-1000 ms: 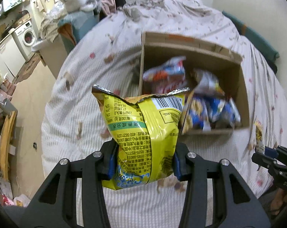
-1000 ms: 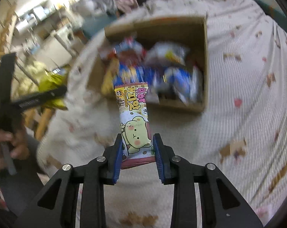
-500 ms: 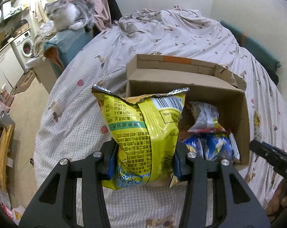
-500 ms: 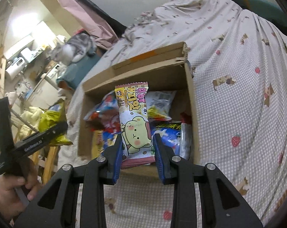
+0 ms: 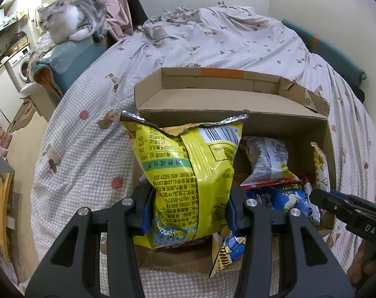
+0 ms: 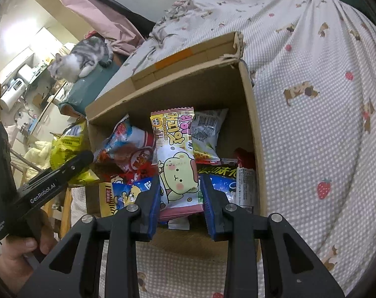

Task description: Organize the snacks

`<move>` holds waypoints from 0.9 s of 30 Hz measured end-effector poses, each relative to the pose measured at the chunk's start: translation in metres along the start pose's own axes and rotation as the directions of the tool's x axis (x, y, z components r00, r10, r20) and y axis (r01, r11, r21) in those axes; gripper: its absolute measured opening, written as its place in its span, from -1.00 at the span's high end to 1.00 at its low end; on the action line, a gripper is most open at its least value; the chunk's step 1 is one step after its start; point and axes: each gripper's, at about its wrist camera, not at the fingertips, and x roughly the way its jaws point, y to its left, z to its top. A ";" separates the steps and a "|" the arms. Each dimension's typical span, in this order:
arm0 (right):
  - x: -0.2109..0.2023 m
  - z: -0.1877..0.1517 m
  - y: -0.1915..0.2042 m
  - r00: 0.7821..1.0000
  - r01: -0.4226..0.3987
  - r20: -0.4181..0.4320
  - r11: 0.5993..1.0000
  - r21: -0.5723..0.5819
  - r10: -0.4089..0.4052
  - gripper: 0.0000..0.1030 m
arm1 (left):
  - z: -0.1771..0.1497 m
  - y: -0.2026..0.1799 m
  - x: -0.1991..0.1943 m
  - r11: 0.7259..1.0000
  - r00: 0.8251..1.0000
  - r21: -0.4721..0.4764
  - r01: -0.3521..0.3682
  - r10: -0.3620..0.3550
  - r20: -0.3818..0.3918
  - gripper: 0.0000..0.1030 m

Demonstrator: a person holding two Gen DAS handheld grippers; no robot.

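Left wrist view first: the cardboard box (image 5: 237,119) sits open on the checked bedspread (image 5: 88,149), flaps up at the back, and it's packed with snack packets — a white pouch (image 5: 267,159), a blue bag (image 5: 287,196), a yellow-and-blue packet (image 5: 225,250) poking over the near wall. The left gripper (image 5: 188,208) is clamped on a yellow chip bag (image 5: 188,173), squeezing its lower half; the bag stands upright over the box's near left corner, crimped silver top uppermost, print upside down, barcode showing. The right gripper's tip (image 5: 337,203) pokes in from the right edge. A grey tabby cat (image 5: 73,22) lies on a teal cushion beyond.

Right wrist view now: same box (image 6: 252,124), with red, white, blue and black packets jumbled inside. The right gripper (image 6: 180,198) grips a pink-edged candy packet (image 6: 175,159) with a cartoon bear, held upright above the box's front wall. The left gripper (image 6: 53,173) is at left with its yellow bag (image 6: 68,146) just outside the box wall.
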 end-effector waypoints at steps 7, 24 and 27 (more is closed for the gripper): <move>0.002 0.000 0.000 1.000 -0.012 -0.006 1.000 0.004 0.012 0.37 | -0.003 -0.001 0.007 1.000 1.000 0.000 0.004 -0.004 -0.016 0.15; -0.027 0.004 0.010 0.995 -0.050 0.089 0.999 0.016 0.049 -0.43 | -0.006 0.014 -0.036 0.999 0.997 -0.036 0.016 -0.014 0.075 -0.69; -0.043 0.001 0.018 0.991 -0.033 0.132 0.999 -0.008 0.034 -0.64 | -0.010 0.020 -0.056 0.999 0.993 -0.036 -0.011 0.015 0.114 -0.69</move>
